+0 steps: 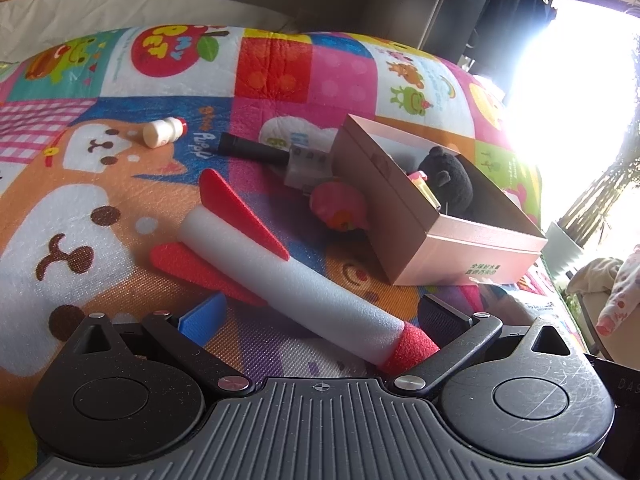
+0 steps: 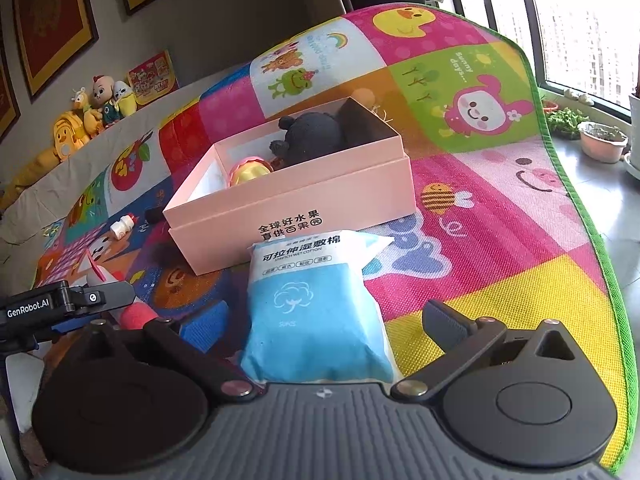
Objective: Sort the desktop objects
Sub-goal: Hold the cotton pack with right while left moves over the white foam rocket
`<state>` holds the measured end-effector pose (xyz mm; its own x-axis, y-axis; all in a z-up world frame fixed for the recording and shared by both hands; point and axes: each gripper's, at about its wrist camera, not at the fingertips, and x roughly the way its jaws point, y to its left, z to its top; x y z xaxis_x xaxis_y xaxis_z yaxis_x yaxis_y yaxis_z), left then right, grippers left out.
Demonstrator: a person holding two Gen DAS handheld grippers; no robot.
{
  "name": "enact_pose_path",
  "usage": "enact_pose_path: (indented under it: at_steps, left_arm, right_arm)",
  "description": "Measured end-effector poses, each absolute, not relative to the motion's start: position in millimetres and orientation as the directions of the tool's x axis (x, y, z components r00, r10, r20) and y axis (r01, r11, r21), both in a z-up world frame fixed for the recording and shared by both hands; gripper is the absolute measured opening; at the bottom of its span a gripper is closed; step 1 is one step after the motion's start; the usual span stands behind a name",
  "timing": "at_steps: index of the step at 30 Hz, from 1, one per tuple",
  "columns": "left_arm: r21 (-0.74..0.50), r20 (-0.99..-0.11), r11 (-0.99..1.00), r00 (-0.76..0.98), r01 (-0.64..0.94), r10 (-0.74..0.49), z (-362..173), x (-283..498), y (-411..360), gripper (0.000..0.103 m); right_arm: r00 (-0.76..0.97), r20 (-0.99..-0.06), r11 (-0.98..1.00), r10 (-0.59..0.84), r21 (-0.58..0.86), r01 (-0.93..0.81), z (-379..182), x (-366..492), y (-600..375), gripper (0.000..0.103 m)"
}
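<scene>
Your left gripper (image 1: 320, 316) has its jaws spread wide around the red nose of the foam rocket (image 1: 276, 264), not squeezing it. The rocket lies flat on the play mat (image 1: 120, 184) with its red fins pointing away from you, toward the mat's far edge.

Your right gripper (image 2: 320, 320) is spread wide too, with the blue pack of cotton pads (image 2: 316, 312) lying between the fingers. I can't tell if either finger actually touches it. The pack's far end sits right up against the near wall of the pink box (image 2: 304, 200).

That box sits around the middle of the mat, lid off, with a black plush toy (image 2: 316, 136) and a small yellow and pink thing (image 2: 250, 172) already inside. Beside its left wall a pink rubber duck (image 1: 340, 208) and a toy microphone (image 1: 276, 156) lie on the mat. Farther toward the far left corner a little white bottle (image 1: 165, 131) with a red cap lies on its side.
</scene>
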<state>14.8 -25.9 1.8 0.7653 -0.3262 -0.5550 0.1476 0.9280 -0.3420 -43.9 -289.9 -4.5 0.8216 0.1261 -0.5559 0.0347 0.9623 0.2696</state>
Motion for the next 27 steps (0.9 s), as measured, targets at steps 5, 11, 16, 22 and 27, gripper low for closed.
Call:
enact_pose_path:
  at_steps: [5, 11, 16, 22, 27]
  left_arm:
    - [-0.341, -0.556, 0.928, 0.765, 0.148, -0.326, 1.7, 14.6, -25.7, 0.103]
    - [-0.285, -0.586, 0.939, 0.741, 0.191, -0.328, 4.6, 13.9, -31.6, 0.103]
    - [-0.352, -0.591, 0.898, 0.681, 0.265, -0.433, 9.6, 17.5, -39.1, 0.103]
    - [-0.161, -0.615, 0.940, 0.714, 0.300, -0.333, 18.9, 34.1, -65.0, 0.103]
    - [0.052, -0.591, 0.933, 0.764, 0.356, -0.259, 16.7, 31.0, -53.1, 0.103]
  right_arm:
    - [0.809, -0.574, 0.963, 0.126, 0.266, 0.038, -5.4, -40.3, -289.3, 0.103]
    - [0.791, -0.602, 0.973, 0.112, 0.228, 0.036, -6.1, -36.4, -283.8, 0.103]
    - [0.774, -0.624, 0.982, 0.111, 0.189, 0.012, -6.2, -34.2, -280.4, 0.103]
    - [0.759, -0.648, 0.994, 0.061, 0.105, 0.010, -6.8, -30.4, -268.5, 0.103]
    - [0.751, -0.659, 0.998, 0.034, 0.063, 0.010, -7.7, -29.0, -263.1, 0.103]
